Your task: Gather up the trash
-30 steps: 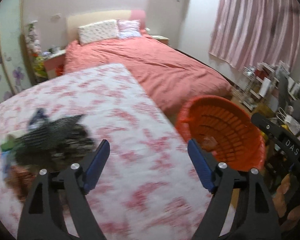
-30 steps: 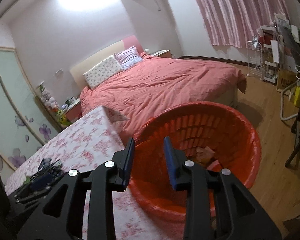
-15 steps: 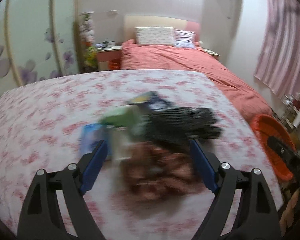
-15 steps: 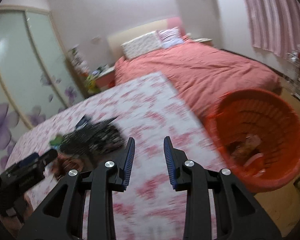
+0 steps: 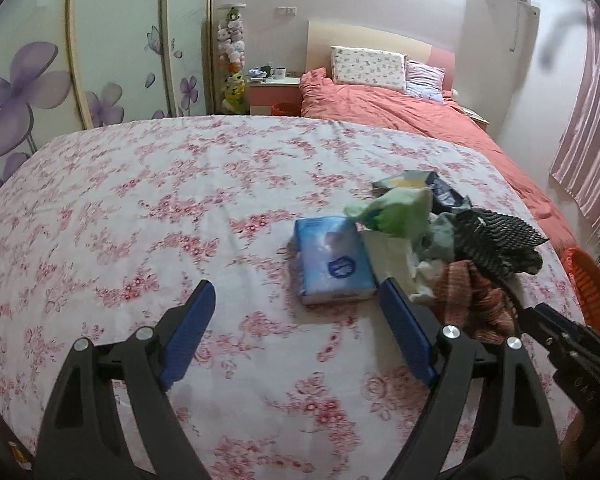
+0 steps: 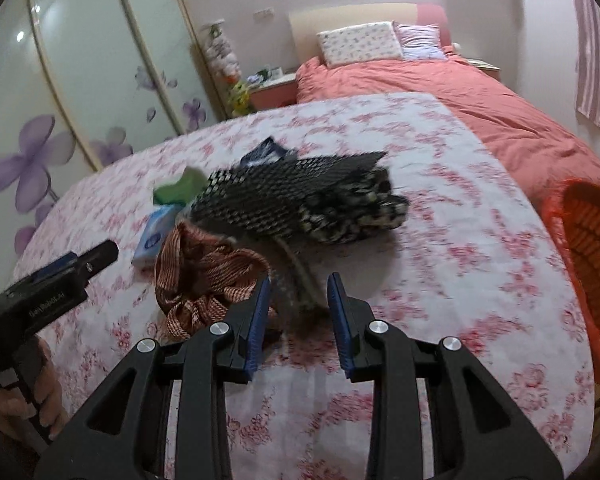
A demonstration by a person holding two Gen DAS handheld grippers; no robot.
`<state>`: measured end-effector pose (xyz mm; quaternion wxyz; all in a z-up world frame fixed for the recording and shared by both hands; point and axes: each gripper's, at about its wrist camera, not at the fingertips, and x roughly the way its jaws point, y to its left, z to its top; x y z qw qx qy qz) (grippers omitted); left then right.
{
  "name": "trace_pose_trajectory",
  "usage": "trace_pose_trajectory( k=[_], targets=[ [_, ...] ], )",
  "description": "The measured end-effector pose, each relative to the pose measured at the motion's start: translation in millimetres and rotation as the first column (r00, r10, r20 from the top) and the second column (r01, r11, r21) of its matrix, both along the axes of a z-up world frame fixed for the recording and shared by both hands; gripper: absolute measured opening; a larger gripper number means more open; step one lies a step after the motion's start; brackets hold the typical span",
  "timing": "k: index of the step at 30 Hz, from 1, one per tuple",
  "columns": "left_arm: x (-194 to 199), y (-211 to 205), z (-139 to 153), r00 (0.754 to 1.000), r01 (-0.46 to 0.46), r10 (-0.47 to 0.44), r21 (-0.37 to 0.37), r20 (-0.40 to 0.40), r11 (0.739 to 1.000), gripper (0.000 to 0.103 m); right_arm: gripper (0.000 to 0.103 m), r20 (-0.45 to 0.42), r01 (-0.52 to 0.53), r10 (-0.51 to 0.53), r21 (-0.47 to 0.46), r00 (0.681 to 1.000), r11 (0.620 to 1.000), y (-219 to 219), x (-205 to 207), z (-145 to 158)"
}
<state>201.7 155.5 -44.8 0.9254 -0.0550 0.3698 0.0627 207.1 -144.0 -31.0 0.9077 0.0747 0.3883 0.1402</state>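
Note:
A heap of trash lies on the floral tablecloth (image 5: 140, 208): a blue tissue pack (image 5: 332, 264), a crumpled green bag (image 5: 400, 212), a black-and-white patterned packet (image 6: 300, 196) and a brown mesh bag (image 6: 204, 276). My left gripper (image 5: 296, 328) is open and empty, low over the cloth just short of the tissue pack. My right gripper (image 6: 300, 312) is open and empty, close to the mesh bag and the black packet. The orange basket (image 6: 588, 256) stands beyond the table's right edge.
A bed with a salmon cover (image 5: 400, 108) lies past the table. A wardrobe with purple flowers (image 5: 40, 80) fills the left wall. Pink curtains (image 5: 592, 140) hang at the right. A nightstand (image 5: 276, 88) stands by the bed.
Both grippers have swung left from the orange basket to the trash heap. The right gripper's jaws stand a little wider apart. Nothing has been picked up.

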Motion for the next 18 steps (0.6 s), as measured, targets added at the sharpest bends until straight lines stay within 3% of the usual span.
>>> trace_pose_trajectory(
  k=[11, 15, 18],
  targets=[
    [17, 12, -22, 0.999, -0.017, 0.015, -0.028, -0.052, 0.999, 0.083, 0.031, -0.038, 0.006, -0.009, -0.087, 0.999, 0.996, 14, 20, -11],
    [27, 6, -27, 0.998, -0.008, 0.006, -0.029, -0.068, 1.0, 0.082, 0.019, -0.037, 0.003, -0.006, -0.091, 0.999, 0.996, 12, 20, -11],
    [35, 1, -29, 0.997, -0.008, 0.006, -0.029, -0.075, 1.0, 0.081, 0.019, -0.038, 0.023, -0.027, -0.098, 0.999, 0.995, 3, 14, -10]
  ],
)
